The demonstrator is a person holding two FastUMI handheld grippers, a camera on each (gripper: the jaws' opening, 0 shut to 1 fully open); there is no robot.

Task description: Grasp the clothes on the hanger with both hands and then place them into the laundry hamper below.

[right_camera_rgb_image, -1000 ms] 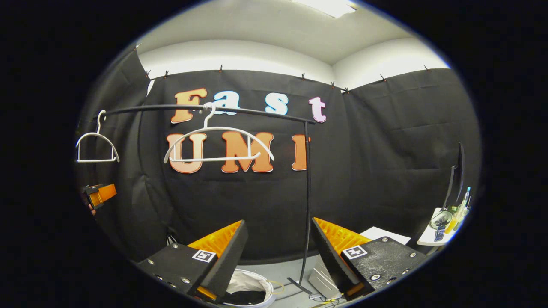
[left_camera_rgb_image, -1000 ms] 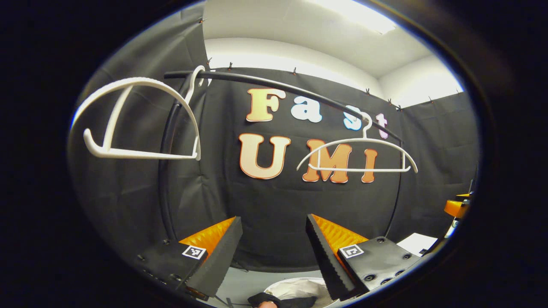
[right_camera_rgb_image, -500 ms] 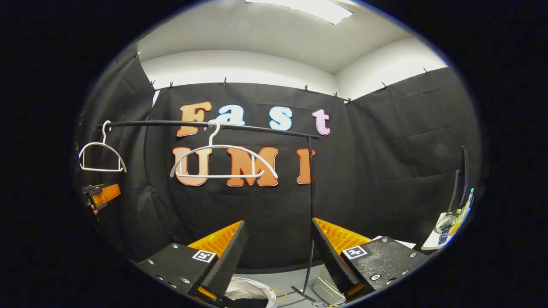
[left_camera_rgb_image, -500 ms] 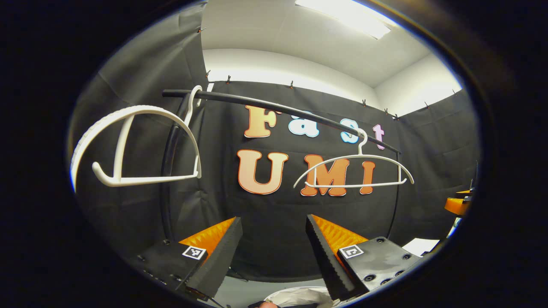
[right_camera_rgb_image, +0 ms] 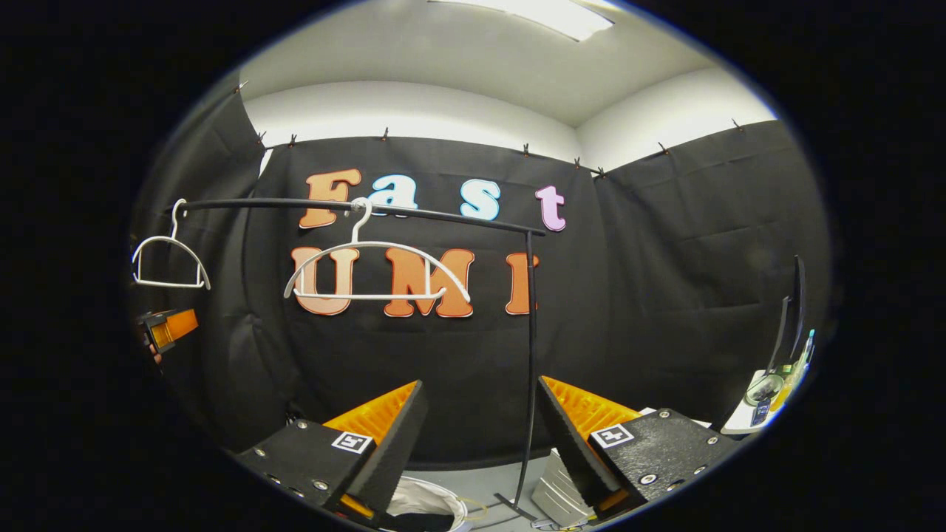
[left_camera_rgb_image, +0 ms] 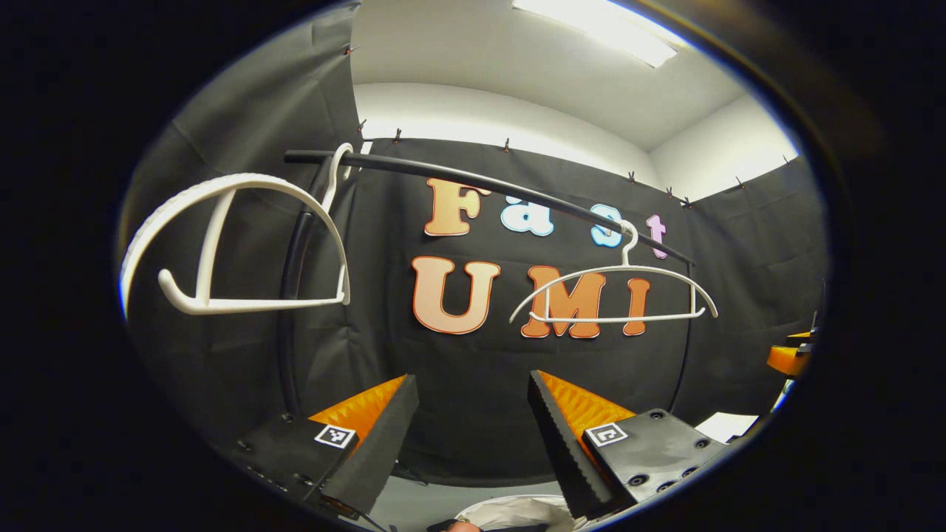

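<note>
My ceiling light panel (left_camera_rgb_image: 599,33) is glaring overhead, leaving the booth dim; fisheye distortion is bending the rail (right_camera_rgb_image: 355,208), and focus is staying sharp.

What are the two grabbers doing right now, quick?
Left gripper: open, holding nothing.
Right gripper: open, holding nothing.
</note>
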